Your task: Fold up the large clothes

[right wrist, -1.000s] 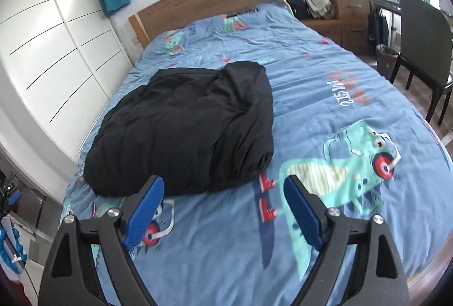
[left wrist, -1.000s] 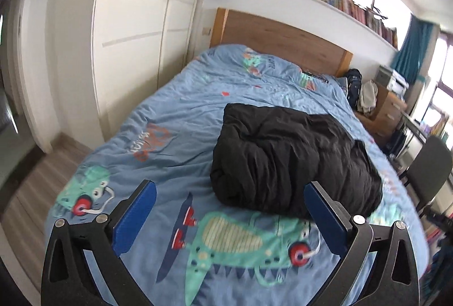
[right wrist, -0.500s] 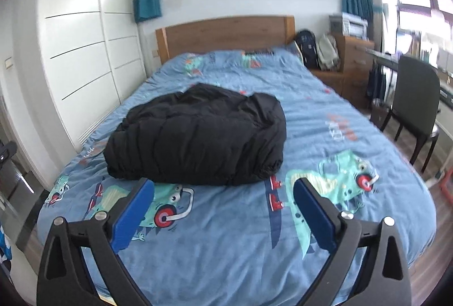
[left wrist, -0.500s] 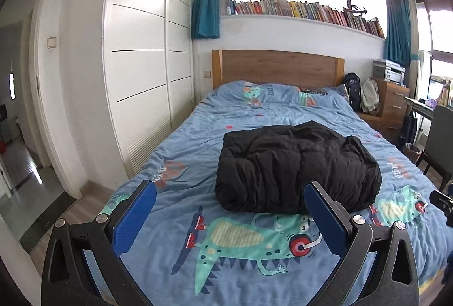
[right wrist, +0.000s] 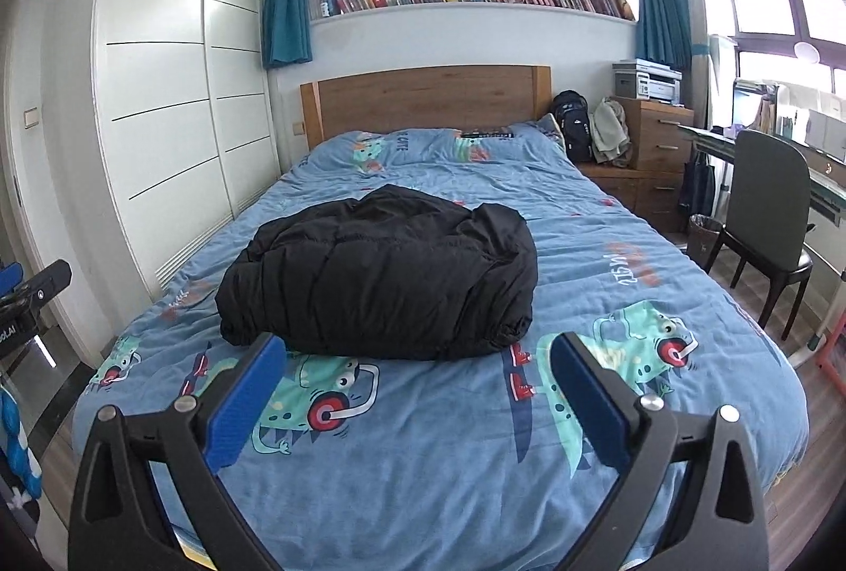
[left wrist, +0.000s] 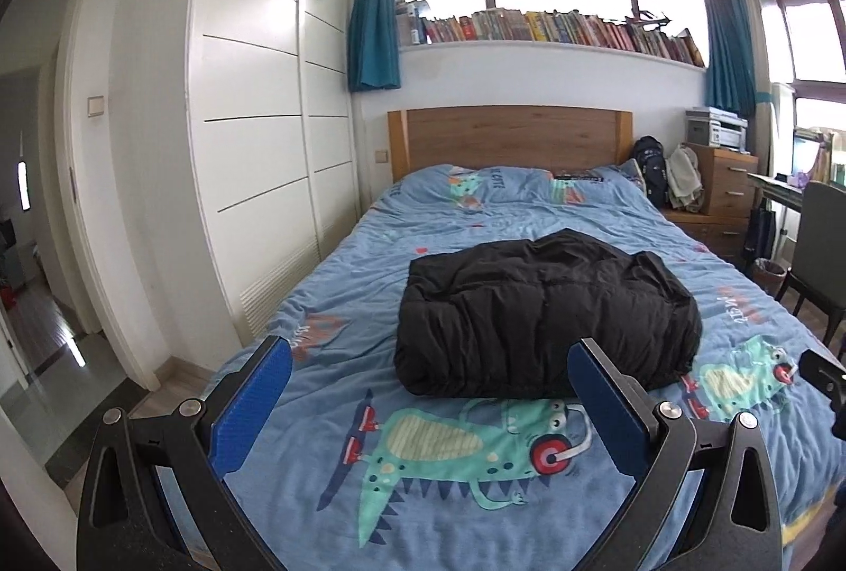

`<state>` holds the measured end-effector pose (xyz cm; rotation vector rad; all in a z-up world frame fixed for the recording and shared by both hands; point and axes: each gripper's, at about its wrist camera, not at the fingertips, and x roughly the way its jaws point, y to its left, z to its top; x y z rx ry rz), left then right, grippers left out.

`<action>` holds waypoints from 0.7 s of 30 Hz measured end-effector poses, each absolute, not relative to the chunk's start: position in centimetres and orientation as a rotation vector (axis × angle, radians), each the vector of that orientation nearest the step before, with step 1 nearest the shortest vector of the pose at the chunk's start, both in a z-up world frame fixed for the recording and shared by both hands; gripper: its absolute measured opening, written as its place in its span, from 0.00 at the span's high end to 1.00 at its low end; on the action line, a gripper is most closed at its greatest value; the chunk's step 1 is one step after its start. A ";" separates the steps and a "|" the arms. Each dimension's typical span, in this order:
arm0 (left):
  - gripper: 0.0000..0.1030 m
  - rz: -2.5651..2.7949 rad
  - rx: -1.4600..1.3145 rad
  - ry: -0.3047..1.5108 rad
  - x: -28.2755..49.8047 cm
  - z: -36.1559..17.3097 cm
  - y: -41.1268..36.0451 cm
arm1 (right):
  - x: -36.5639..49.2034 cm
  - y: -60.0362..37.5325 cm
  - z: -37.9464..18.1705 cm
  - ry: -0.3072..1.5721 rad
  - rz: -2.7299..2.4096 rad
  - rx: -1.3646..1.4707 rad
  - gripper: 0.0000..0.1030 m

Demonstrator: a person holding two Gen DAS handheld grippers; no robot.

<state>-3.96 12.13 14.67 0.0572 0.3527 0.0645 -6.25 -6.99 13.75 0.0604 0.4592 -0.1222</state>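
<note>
- A black jacket (left wrist: 544, 312) is seen lying folded into a thick, roughly rectangular bundle on the bed (left wrist: 529, 491), about midway along its length.
- The fabric is matte black and puffy, heavily creased, with quilted-looking ridges running across the top face.
- In the left wrist view, the bundle's near edge is rounded and rolled under; its left corner is squared off, while the right end bulges.
- In the right wrist view, the jacket (right wrist: 380, 280) is seen with a looser hump at its far right corner and a gathered hem at the near right end.
- No sleeves are seen hanging free; the garment's details beyond that cannot be made out.
- The bundle rests on a blue bedcover (right wrist: 476, 465) printed with green cartoon dinosaurs on red wheels.
- The left gripper (left wrist: 431, 399) is held above the foot of the bed, jaws wide apart, nothing between the blue pads; the jacket is well ahead of it, untouched.
- The right gripper (right wrist: 417, 391) is likewise held with jaws spread and empty, short of the jacket's near edge.
- A wooden headboard (left wrist: 510, 137) is noted behind the bed, a white wardrobe (left wrist: 264, 148) along its left, and a dark chair (right wrist: 766, 217) to its right.
</note>
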 end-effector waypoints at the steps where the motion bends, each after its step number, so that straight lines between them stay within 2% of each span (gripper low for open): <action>1: 0.01 0.058 0.054 0.354 -4.1 14.6 12.0 | -6.3 -7.0 13.7 0.461 -0.123 0.060 0.02; 21: 0.01 0.015 0.086 0.397 -3.6 13.2 9.9 | -6.4 -7.8 11.7 0.495 -0.148 0.068 0.02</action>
